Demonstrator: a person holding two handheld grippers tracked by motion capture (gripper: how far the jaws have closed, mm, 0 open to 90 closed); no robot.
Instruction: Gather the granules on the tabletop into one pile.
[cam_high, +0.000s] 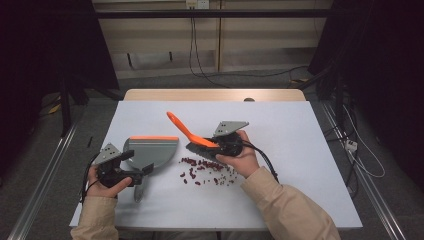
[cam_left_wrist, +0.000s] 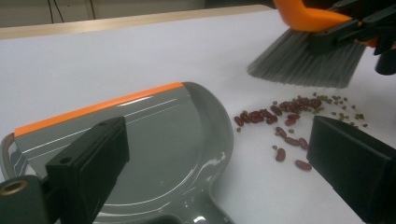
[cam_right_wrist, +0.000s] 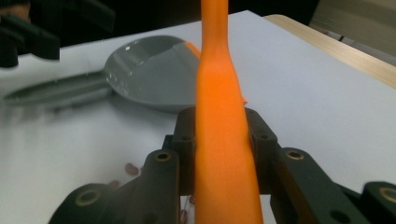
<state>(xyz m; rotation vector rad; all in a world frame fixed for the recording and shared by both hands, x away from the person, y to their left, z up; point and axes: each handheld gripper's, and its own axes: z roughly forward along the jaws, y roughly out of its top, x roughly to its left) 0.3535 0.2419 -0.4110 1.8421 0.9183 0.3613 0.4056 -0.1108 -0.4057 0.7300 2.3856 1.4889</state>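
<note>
A: Right claw (cam_high: 209, 146) is clamped on the brush (cam_high: 187, 131), jaws pinching the orange handle low down, just above the head. Handle sticks up and away towards the far left; bristles (cam_left_wrist: 306, 58) hang just over the worktop (cam_high: 300, 165).

B: Grip look solid?

A: I'd say so. Handle is stiff plastic and light, probably a bit slick. Holding close to the head is the right spot for control. Bristles are soft, so they'll flex on contact; press lightly or they'll splay.

B: Left side?

A: Left claw (cam_high: 139, 169) is spread wide, nothing between the jaws. It sits at the near end of the dustpan (cam_high: 152, 150), right by the grey handle that points back at the person. Can't tell if it touches. Pan lies flat, orange lip on the far edge.

B: Pan easy to take?

A: Light, rigid, smooth, so it'll slide if it's shoved. Take it by the handle.

B: And the mess?

A: Red beans (cam_high: 202, 167) plus some small greenish ones, scattered just right of the pan, directly under and in front of the brush head. Pan and beans near, not touching. Beans are hard and round, so my guess is they roll and skip if swept fast.
</note>
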